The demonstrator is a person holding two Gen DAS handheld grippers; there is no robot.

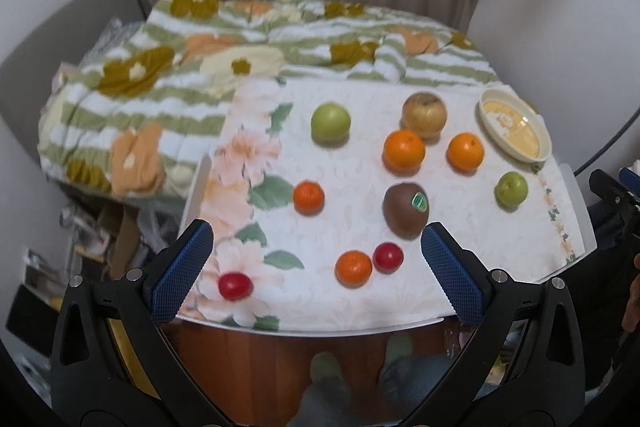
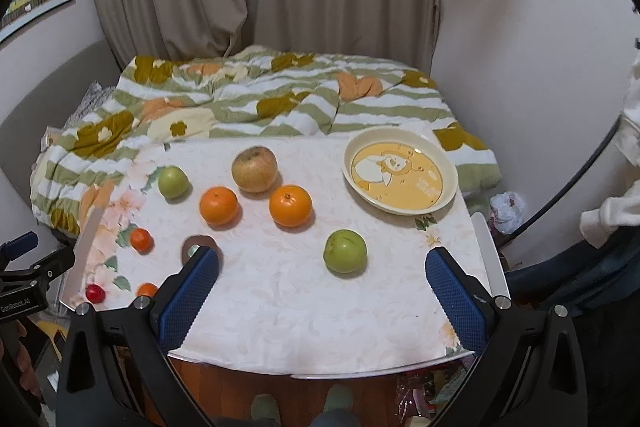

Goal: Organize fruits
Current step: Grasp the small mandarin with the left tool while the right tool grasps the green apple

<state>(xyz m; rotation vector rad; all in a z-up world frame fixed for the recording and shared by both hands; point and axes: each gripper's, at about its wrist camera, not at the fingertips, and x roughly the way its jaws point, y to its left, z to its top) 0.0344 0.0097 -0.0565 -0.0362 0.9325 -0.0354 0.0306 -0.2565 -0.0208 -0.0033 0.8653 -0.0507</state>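
Both claws, left (image 1: 316, 267) and right (image 2: 322, 285), stand wide and empty over the worktop (image 2: 280, 291); fruits lie scattered, plate (image 2: 400, 177) bare.

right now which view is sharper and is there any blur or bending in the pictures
Right wrist view is sharper: the plate print reads clearly. Left wrist view is softer overall, the kiwi and green apple slightly smeared. Both fisheyes bow the table edge and darken the corners. Lighting is even, with only soft shadows.
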